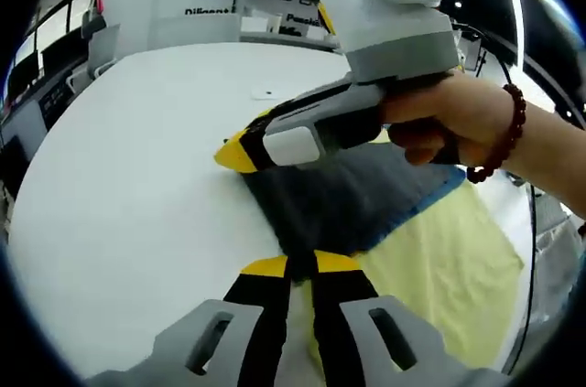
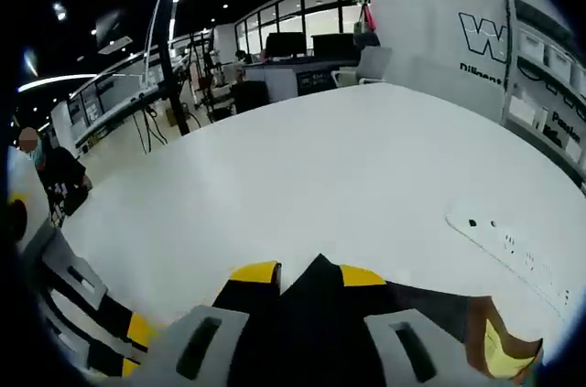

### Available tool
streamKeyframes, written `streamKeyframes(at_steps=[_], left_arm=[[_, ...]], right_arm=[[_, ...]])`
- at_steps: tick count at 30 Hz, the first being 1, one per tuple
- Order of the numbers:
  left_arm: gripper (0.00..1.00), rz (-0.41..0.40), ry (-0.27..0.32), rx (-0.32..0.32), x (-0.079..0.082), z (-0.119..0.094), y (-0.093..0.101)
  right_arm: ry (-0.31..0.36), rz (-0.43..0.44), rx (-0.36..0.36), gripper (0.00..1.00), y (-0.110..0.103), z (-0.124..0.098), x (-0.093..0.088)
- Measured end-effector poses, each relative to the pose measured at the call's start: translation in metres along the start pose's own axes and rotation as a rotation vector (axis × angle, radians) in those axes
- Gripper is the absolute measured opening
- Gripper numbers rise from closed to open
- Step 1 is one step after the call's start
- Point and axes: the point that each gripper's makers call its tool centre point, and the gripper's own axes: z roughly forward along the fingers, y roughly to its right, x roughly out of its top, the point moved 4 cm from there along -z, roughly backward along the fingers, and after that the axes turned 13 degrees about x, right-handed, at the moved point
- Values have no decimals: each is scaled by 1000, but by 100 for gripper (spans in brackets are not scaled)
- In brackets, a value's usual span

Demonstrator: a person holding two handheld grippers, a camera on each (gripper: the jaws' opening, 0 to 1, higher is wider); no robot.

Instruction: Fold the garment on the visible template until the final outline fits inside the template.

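Observation:
A dark grey garment [image 1: 343, 199] with a blue edge lies partly on a pale yellow template [image 1: 453, 268] on the white table [image 1: 137, 177]. In the left gripper view, my left gripper [image 1: 300, 266] is shut on the garment's near corner. My right gripper [image 1: 235, 155], held by a hand with a bead bracelet, comes in from the right, its yellow tips pinching the garment's far left corner. In the right gripper view, dark cloth [image 2: 316, 300] rises in a peak between the right gripper's [image 2: 309, 274] jaws. The left gripper [image 2: 128, 337] shows at the lower left, and a scrap of the template [image 2: 501, 350] at the lower right.
A white power strip [image 2: 513, 245] lies flat on the table to the right. Shelves with boxes [image 1: 275, 3] stand against a white wall behind the table. Desks with monitors [image 2: 302, 48] fill the room beyond the far edge.

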Motion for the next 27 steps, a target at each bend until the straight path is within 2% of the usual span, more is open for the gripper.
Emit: streamKeyframes(at_steps=[2, 3, 5, 6, 11, 14, 18, 27], left_arm=[[3, 7, 6, -1, 0, -1, 1], [3, 12, 6, -1, 0, -1, 0], [3, 23, 7, 1, 0, -1, 0], [3, 27, 6, 2, 0, -1, 0], [2, 37, 13, 13, -1, -3, 0], [1, 48, 14, 23, -1, -3, 0], [1, 77, 6, 47, -1, -4, -3], [1, 67, -25, 80, -3, -5, -16]], right_arm=[[-20, 11, 0, 13, 5, 5, -3], [2, 7, -2, 11, 6, 6, 0], [-10, 0, 0, 1, 9, 9, -1], [-22, -14, 2, 0, 12, 13, 0], [-37, -51, -18, 0, 18, 12, 3], [-17, 19, -40, 0, 21, 11, 4], [-11, 24, -43, 0, 20, 9, 5], [-6, 34, -58, 0, 18, 6, 8]])
